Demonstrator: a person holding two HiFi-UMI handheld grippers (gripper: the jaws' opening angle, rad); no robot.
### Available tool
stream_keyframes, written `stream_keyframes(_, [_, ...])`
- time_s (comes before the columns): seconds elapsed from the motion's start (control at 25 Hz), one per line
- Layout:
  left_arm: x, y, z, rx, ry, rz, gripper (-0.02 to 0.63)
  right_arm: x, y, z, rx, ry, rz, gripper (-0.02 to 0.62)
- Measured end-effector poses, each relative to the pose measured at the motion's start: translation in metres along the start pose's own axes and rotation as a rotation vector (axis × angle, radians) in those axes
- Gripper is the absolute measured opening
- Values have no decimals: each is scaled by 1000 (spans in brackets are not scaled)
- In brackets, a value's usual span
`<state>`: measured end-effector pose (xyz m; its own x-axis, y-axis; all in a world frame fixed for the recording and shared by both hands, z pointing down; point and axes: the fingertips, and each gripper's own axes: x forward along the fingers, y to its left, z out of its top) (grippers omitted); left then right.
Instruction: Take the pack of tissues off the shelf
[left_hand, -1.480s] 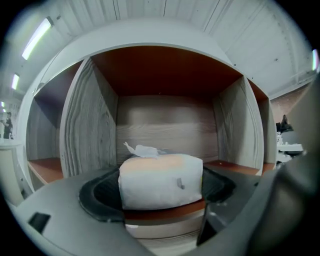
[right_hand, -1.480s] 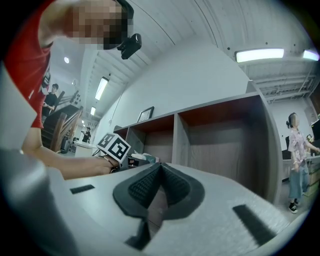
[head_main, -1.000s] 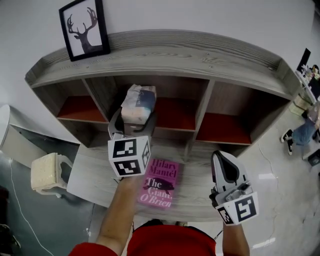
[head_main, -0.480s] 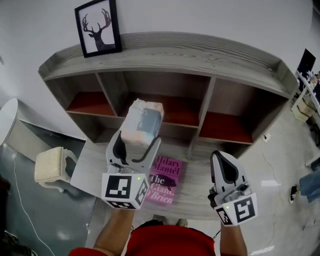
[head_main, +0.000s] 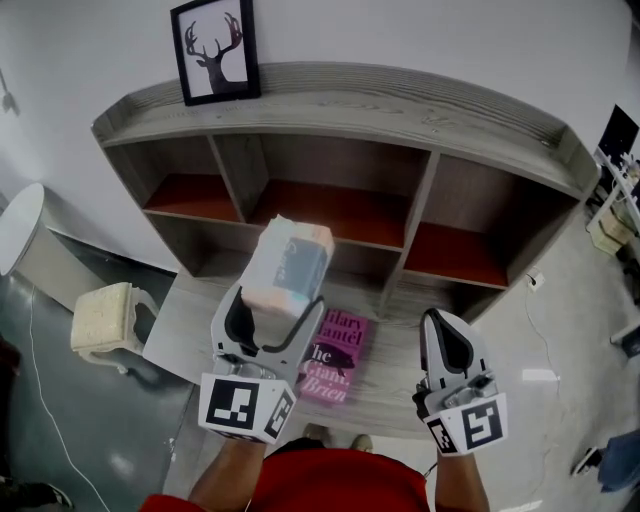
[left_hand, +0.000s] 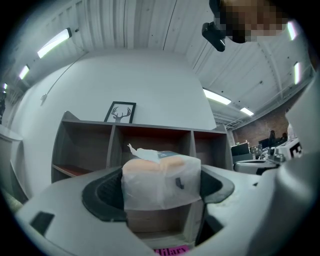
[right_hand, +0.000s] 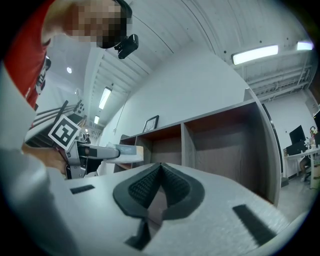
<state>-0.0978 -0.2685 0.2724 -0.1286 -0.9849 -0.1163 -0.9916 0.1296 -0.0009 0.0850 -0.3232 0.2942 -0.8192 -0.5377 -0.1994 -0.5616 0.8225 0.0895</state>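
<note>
The pack of tissues (head_main: 288, 262), white plastic with peach and blue print, is held between the jaws of my left gripper (head_main: 275, 298), out in front of the grey wooden shelf (head_main: 340, 108) and above the desk. In the left gripper view the pack (left_hand: 161, 181) fills the gap between the jaws, which are shut on it. My right gripper (head_main: 446, 328) hovers low at the right over the desk, shut with nothing in it; its pads meet (right_hand: 160, 169). In the right gripper view the left gripper (right_hand: 95, 151) shows with the pack (right_hand: 128, 150).
A pink book (head_main: 330, 356) lies on the desk (head_main: 190, 322) under the pack. The shelf's red-floored compartments (head_main: 330, 212) hold nothing. A framed deer picture (head_main: 215, 48) stands on top at the left. A cushioned stool (head_main: 105, 316) sits left of the desk.
My left gripper has drawn back toward me with the pack, from the mouth of the middle compartment to a spot over the desk. The right gripper has hardly moved.
</note>
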Motion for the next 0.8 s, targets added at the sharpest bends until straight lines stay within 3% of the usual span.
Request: stream_keyframes(0.8, [11, 1, -6, 5, 8, -9, 419, 4, -1, -4, -15, 16, -4, 5])
